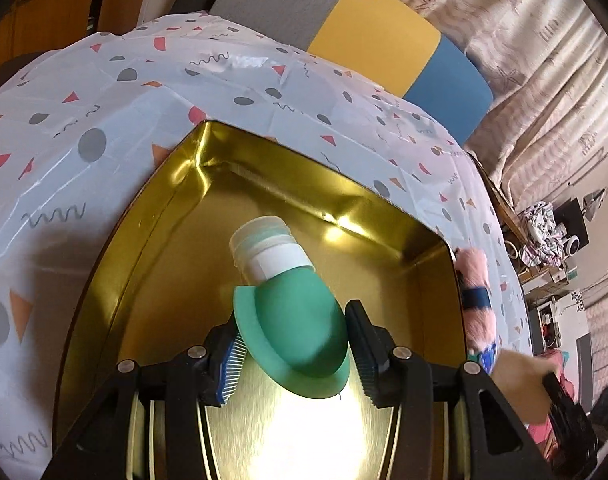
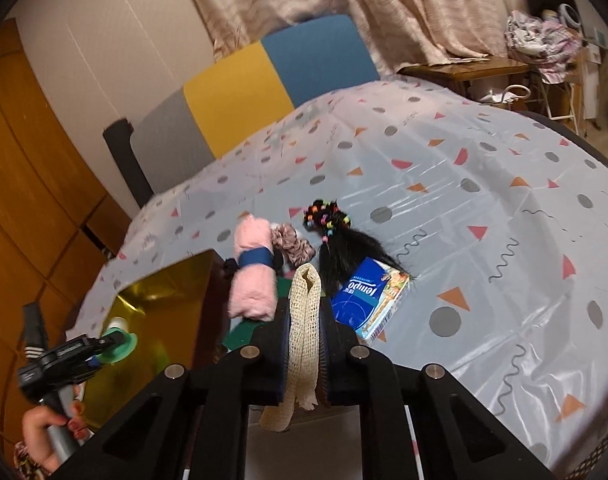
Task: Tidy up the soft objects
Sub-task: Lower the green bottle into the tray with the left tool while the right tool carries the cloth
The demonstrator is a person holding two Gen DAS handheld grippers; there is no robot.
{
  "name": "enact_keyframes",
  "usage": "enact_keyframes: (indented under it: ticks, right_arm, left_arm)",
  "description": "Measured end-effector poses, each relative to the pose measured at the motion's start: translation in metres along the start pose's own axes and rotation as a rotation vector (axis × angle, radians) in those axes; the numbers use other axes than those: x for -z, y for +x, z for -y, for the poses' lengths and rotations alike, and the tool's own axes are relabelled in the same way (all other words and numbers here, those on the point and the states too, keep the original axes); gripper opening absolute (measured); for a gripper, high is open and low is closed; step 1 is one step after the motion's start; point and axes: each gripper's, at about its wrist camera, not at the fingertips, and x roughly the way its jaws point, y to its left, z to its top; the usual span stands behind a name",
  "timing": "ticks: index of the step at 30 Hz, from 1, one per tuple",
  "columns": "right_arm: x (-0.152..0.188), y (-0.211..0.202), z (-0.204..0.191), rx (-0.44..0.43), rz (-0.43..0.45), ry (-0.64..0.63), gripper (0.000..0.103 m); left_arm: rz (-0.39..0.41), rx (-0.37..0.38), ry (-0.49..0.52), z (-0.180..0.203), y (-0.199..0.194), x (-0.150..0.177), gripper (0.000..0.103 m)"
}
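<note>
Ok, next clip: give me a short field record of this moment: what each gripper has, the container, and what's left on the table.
left gripper: closed on green squeeze bottle, above the tin
right gripper: shut on cream mesh cloth
container: gold tin, open, nothing seen lying in it
still on tablecloth: pink rolled towel, pink scrunchie, black hairpiece with coloured beads, blue tissue pack

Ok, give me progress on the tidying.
Done: nothing lies in the gold tin yet. In hand: left gripper holds the green bottle over it; right gripper clamps the mesh cloth. Left: pink roll, scrunchie, hairpiece, tissue pack.
</note>
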Motion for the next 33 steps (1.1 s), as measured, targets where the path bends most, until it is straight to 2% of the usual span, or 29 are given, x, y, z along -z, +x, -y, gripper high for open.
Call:
enact_keyframes:
  ticks: [7, 9, 11, 16, 19, 23, 27, 33]
  right_arm:
    - [0.002, -0.024, -0.009, -0.024, 0.041, -0.001, 0.013]
    - [0.003, -0.028, -0.011, -0.033, 0.045, -0.002, 0.013]
    - [0.003, -0.031, -0.014, -0.044, 0.051, 0.0, 0.013]
    - [-0.001, -0.035, -0.023, -0.08, 0.06, 0.008, 0.013]
    - [-0.004, -0.039, -0.03, -0.097, 0.071, 0.002, 0.013]
    - [-0.01, -0.042, -0.041, -0.131, 0.082, -0.008, 0.013]
    - [-0.018, -0.038, -0.058, -0.173, 0.077, -0.023, 0.013]
    - [-0.02, -0.014, -0.094, -0.259, 0.004, -0.055, 0.013]
  left_arm:
    - [-0.018, -0.063, -0.016, -0.013, 0.024, -0.027, 0.049]
    - [-0.011, -0.077, -0.006, -0.014, 0.025, -0.031, 0.054]
    - [-0.006, -0.096, -0.001, -0.013, 0.023, -0.034, 0.066]
    - [0.058, -0.079, -0.011, -0.012, -0.002, -0.032, 0.066]
    - [0.136, -0.062, -0.005, -0.01, -0.028, -0.019, 0.066]
    - [0.208, -0.101, -0.03, -0.01, -0.055, 0.009, 0.066]
    - [0.206, -0.102, -0.033, -0.009, -0.062, 0.041, 0.066]
    - [0.191, -0.058, -0.01, 0.0, -0.07, 0.078, 0.066]
